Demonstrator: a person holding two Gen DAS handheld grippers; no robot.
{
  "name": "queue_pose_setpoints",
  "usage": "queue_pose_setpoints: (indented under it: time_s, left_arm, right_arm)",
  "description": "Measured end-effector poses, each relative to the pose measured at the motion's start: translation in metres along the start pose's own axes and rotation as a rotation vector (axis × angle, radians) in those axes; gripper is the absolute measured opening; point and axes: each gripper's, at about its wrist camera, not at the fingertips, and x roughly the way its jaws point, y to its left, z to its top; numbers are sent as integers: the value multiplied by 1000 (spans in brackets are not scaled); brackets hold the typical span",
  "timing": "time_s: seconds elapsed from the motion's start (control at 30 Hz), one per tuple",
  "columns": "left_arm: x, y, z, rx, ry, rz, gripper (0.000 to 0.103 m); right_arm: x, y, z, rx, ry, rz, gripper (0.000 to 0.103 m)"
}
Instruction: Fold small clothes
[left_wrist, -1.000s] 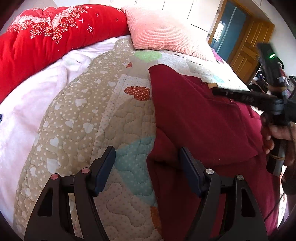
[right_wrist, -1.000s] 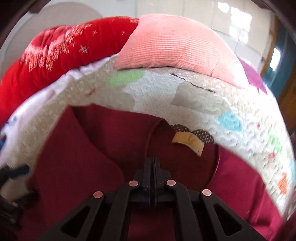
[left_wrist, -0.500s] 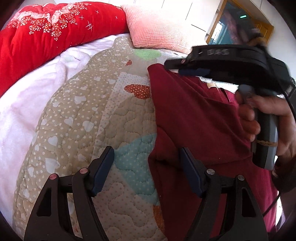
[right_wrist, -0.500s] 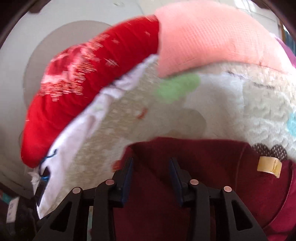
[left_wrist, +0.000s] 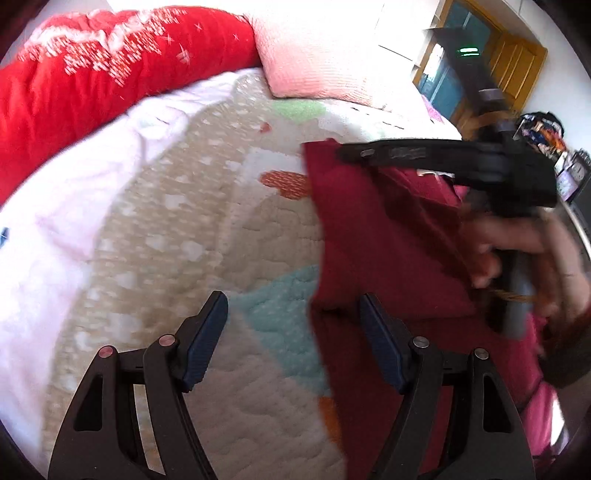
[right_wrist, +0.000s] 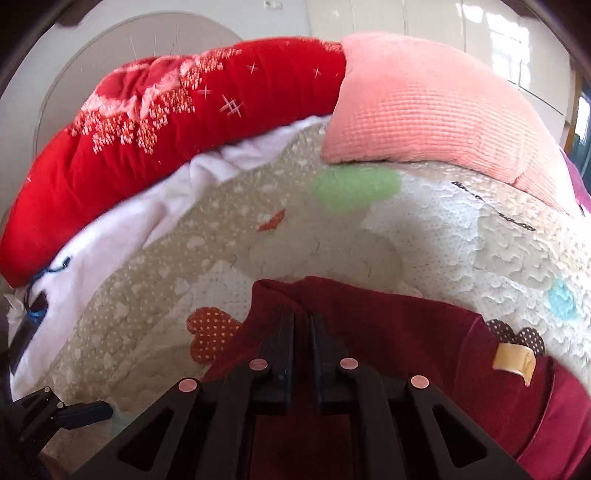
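A dark red garment (left_wrist: 391, 254) lies on the quilted bedspread, right of centre in the left wrist view; it also fills the lower part of the right wrist view (right_wrist: 399, 332), with a tan neck label (right_wrist: 515, 361). My left gripper (left_wrist: 293, 334) is open, its right finger over the garment's left edge, its left finger over the quilt. My right gripper (right_wrist: 303, 328) is shut on the garment's upper left corner; it shows in the left wrist view (left_wrist: 347, 152) held by a hand.
A red quilt (left_wrist: 103, 74) and a pink pillow (left_wrist: 325, 55) lie at the head of the bed. A white sheet (left_wrist: 48, 229) lies at left. A wooden door (left_wrist: 513, 62) stands far right.
My right gripper opened, swung left to the garment's upper left corner and has closed on it. My left gripper has stayed open at the lower left edge.
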Motion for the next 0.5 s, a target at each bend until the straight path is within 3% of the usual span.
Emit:
queue_pose_setpoints:
  time_s: [0.07,0.13,0.17,0.33,0.43,0.5]
  left_arm:
    - [-5,7,1,-14,-27,40,74]
    - [-10,13,1,-53,-45,45,74]
    - [-12,14,1,-70,-53,23,74]
    - [-24,-5,0,-64,-125,-54,74]
    - [-21,-28,1,-5,-121,-93,74]
    - [-17,-42,3,42,-114,-87,74]
  right_arm:
    - [-25,-3,-2,26,-39,13,15]
    - [-59,-7,-12,50,-90,24,39]
    - [-75,-10,-21,56,-109,34,42]
    - [-122,-52,-96,132,-100,-110,49]
    - [-103,-84,-132,233,70,-130,51]
    - [-125,-92,-140,246,-9,-102,51]
